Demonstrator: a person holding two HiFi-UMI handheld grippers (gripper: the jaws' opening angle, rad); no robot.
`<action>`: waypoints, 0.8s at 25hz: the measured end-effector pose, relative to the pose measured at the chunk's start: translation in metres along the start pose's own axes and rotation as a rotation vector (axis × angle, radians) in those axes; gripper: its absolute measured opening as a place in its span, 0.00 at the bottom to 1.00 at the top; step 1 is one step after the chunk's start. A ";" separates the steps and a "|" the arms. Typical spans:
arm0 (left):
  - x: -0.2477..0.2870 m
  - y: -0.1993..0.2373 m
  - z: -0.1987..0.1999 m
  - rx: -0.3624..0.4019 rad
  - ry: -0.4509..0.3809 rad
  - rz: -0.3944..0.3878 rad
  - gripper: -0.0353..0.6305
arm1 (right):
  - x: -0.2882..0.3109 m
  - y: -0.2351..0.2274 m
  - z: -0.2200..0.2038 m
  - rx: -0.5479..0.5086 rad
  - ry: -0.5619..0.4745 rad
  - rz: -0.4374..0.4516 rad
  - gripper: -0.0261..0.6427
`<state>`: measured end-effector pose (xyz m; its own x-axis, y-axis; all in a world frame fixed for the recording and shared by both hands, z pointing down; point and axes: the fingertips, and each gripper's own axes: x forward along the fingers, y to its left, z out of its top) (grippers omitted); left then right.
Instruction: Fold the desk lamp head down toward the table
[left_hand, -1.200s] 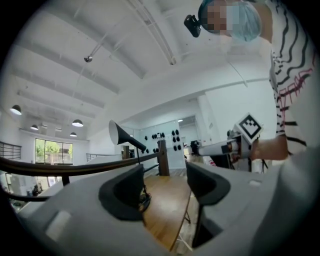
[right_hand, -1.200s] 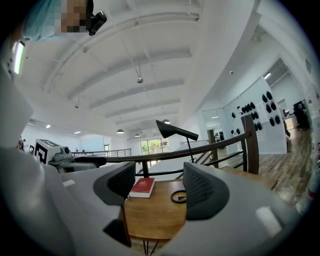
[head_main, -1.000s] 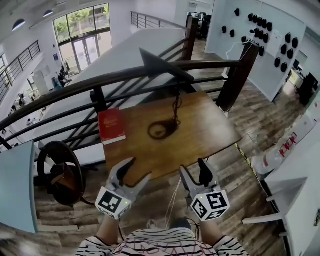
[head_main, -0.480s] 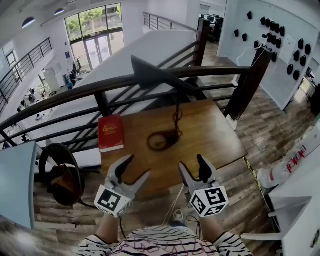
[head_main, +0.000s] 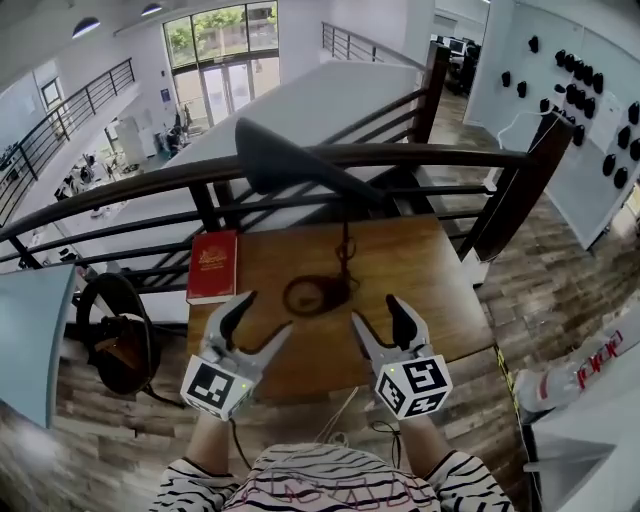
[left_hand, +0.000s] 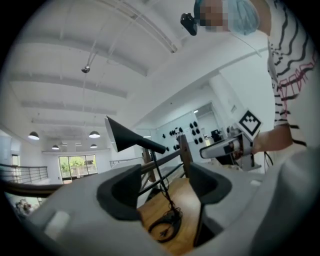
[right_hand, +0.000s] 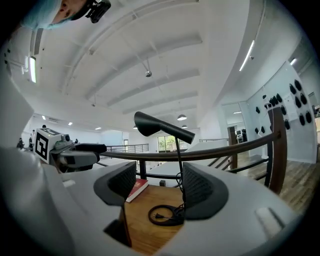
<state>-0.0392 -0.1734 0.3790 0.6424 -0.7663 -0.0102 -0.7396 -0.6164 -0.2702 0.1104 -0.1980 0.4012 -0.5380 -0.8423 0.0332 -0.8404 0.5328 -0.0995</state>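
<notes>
A black desk lamp stands on the wooden table (head_main: 430, 300). Its cone head (head_main: 290, 165) is raised on a thin stem (head_main: 346, 240), and the cord lies coiled at the base (head_main: 312, 295). My left gripper (head_main: 262, 318) is open over the table's near edge, left of the coil, with nothing between its jaws. My right gripper (head_main: 377, 315) is open to the right of the coil, also empty. In the left gripper view the left gripper (left_hand: 162, 187) frames the stem, with the lamp head (left_hand: 127, 135) above. Beyond the right gripper (right_hand: 155, 187) in its own view are the lamp head (right_hand: 155, 125) and the coiled cord (right_hand: 165, 215).
A red book (head_main: 212, 265) lies at the table's far left corner. A dark wooden railing (head_main: 420, 155) runs just behind the table, with an open drop beyond. A black round chair (head_main: 115, 335) stands left of the table.
Both grippers have moved forward from short of the table to over its near edge, closer to the lamp's base. Both stay open and empty.
</notes>
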 end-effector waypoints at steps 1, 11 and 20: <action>0.004 0.003 0.002 0.017 0.005 0.015 0.50 | 0.005 -0.004 0.000 -0.003 0.003 0.017 0.45; 0.049 0.052 0.037 0.200 0.018 0.040 0.54 | 0.068 -0.043 -0.004 -0.033 0.033 0.046 0.44; 0.091 0.109 0.086 0.547 0.032 -0.058 0.64 | 0.137 -0.065 -0.006 -0.044 0.068 -0.005 0.43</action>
<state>-0.0440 -0.2951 0.2662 0.6661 -0.7445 0.0462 -0.4855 -0.4798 -0.7308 0.0910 -0.3471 0.4179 -0.5360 -0.8381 0.1013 -0.8442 0.5332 -0.0555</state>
